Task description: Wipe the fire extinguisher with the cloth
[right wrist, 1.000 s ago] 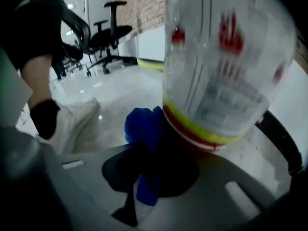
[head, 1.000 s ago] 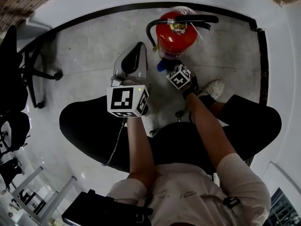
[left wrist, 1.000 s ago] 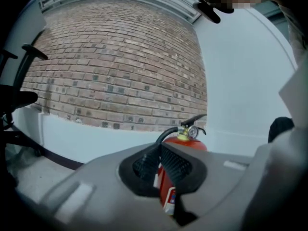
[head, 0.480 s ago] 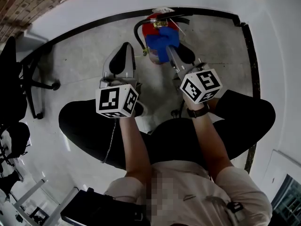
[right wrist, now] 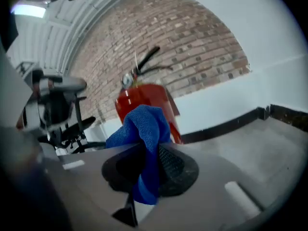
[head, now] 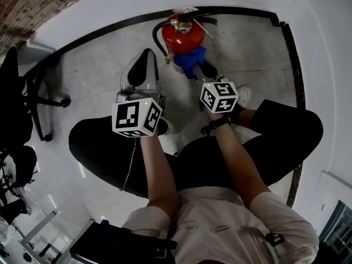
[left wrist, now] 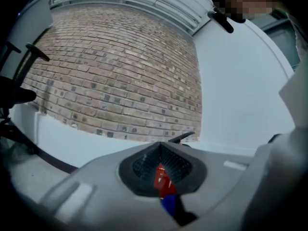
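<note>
While the red fire extinguisher stands upright on the floor, close to the white wall and its black baseboard, its front and sides can be reached from above and in front, and that is where the work is being done. The black hose loops down its left side and the lever crowns the top.

A blue cloth lies against the lower front of the red cylinder. The right tongs are clamped on it. In the right gripper view the fabric is pinched between the two dark pads, with a bunched wad sticking out ahead and a tail hanging below. That wad looks deliberate, since it lets soft fabric, not hard jaw, meet the painted shell. Whether the wad is pressing firmly or only brushing the shell cannot be told.

The left tongs hang to the left of the extinguisher, near it but apart. Their jaws are drawn together on nothing, and only a sliver of red and blue shows past them. They appear to be parked clear of the wiping path, possibly ready to steady the cylinder.

Farther out are a brick wall and a black office chair, well apart from the job.
</note>
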A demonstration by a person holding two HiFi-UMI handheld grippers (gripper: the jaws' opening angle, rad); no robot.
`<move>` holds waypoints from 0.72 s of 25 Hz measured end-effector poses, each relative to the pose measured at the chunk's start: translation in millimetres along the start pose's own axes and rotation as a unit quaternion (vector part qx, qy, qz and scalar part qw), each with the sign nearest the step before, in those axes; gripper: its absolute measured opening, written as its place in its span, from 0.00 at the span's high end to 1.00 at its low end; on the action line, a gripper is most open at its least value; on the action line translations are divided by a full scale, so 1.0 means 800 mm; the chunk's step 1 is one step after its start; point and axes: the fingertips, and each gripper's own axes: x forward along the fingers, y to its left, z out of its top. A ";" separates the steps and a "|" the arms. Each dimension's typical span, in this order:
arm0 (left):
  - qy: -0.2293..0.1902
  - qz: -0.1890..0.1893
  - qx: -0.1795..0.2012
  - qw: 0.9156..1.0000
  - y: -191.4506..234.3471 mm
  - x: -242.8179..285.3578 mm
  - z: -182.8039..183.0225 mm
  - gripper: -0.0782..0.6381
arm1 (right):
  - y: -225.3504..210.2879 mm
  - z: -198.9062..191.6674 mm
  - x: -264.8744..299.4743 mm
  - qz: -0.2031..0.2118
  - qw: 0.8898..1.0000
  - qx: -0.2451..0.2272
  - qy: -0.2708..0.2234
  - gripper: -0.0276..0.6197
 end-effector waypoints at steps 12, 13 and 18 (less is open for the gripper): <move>0.055 0.018 0.006 0.998 0.024 0.012 -0.055 0.89 | -0.124 -0.304 0.082 -0.114 0.961 0.144 0.208 0.87; 0.059 0.018 0.008 0.998 0.024 0.014 -0.059 0.89 | -0.130 -0.325 0.085 -0.121 0.954 0.149 0.230 0.87; 0.060 0.005 0.024 0.998 0.019 0.021 -0.065 0.89 | -0.143 -0.354 0.096 -0.125 0.947 0.075 0.285 0.87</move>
